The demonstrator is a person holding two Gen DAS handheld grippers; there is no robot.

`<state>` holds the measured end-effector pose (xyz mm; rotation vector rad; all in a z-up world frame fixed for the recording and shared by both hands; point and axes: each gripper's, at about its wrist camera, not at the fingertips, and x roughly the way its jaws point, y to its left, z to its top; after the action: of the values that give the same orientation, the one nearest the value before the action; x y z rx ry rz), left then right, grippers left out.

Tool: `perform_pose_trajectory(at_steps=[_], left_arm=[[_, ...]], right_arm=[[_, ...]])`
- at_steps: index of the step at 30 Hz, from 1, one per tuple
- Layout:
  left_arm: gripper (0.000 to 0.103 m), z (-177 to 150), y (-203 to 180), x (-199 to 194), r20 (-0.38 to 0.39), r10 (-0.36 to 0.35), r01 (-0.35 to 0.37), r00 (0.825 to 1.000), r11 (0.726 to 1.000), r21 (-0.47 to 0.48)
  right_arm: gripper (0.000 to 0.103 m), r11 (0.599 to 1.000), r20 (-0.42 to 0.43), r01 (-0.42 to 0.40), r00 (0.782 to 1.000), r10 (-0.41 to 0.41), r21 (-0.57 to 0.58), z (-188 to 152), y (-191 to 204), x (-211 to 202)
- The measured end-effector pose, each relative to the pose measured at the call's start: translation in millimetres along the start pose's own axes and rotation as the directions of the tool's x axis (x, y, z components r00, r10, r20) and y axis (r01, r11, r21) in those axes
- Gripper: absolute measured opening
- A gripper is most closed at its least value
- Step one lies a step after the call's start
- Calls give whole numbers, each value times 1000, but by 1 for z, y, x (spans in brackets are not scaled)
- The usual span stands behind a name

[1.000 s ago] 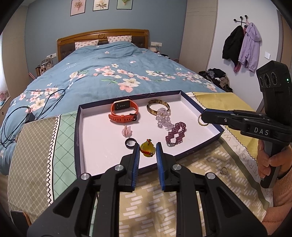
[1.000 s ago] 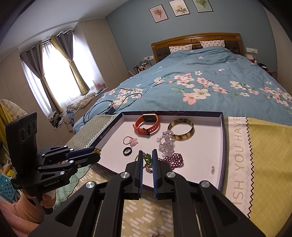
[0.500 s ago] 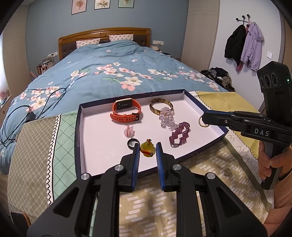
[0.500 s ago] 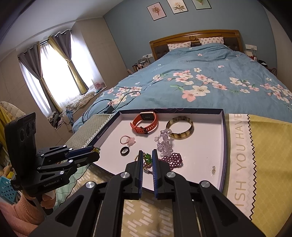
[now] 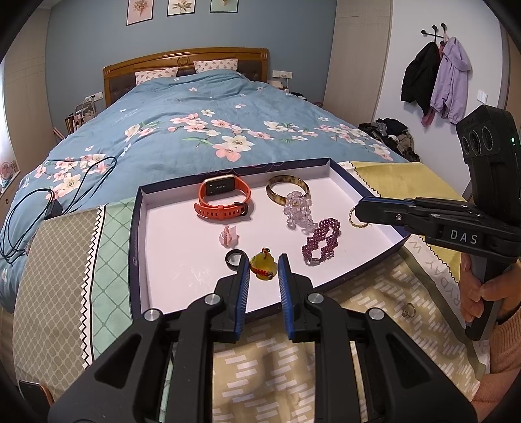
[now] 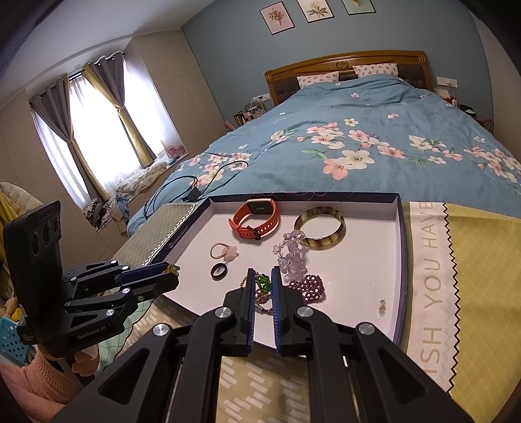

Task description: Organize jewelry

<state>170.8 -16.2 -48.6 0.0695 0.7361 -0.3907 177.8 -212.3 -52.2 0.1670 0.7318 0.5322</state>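
— Yellow pendant (image 5: 263, 264)?
— Pinched in the left tool (image 5: 263, 266), above the tray (image 5: 136, 234) beside the black ring (image 5: 235, 258).
— Right tool (image 6: 261, 280)?
— Closed narrow on a gold chain (image 5: 355, 216) with green beads (image 6: 262, 281), above the purple bracelet (image 5: 320, 240).
— Elsewhere?
— Small ring (image 5: 409, 311) on the cloth (image 5: 374, 293).

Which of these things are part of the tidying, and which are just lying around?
Job: white tray with dark rim; orange smartwatch; brown mottled bangle; clear bead bracelet; purple bead bracelet; black ring; yellow charm in the left gripper; gold chain bracelet in the right gripper.
Lying about: black cable on the bed; jackets on the wall hook.
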Motion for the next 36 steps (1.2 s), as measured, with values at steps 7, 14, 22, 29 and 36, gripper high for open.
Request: perform_pose_trajectory(at_steps=[7, 14, 22, 29, 36], left_arm=[[18, 1, -1, 1, 0, 3, -3, 1000, 1000, 2], [18, 2, 0, 4, -3, 7, -7, 1000, 1000, 1], [18, 4, 2, 8, -9, 6, -6, 1000, 1000, 2], [18, 5, 3, 15, -22, 9, -9, 1000, 1000, 1], [18, 6, 4, 19, -30, 15, -15, 999, 1000, -5]], right_arm=[[8, 1000, -3, 3, 1000, -3, 0, 1, 0, 3], [8, 1000, -12, 11, 1000, -11, 3, 3, -2, 8], [8, 1000, -23, 14, 1000, -14, 10, 5, -4, 13], [8, 1000, -37, 24, 999, -23, 18, 5, -6, 20], [8, 999, -53, 34, 998, -33, 20, 5, -8, 27]])
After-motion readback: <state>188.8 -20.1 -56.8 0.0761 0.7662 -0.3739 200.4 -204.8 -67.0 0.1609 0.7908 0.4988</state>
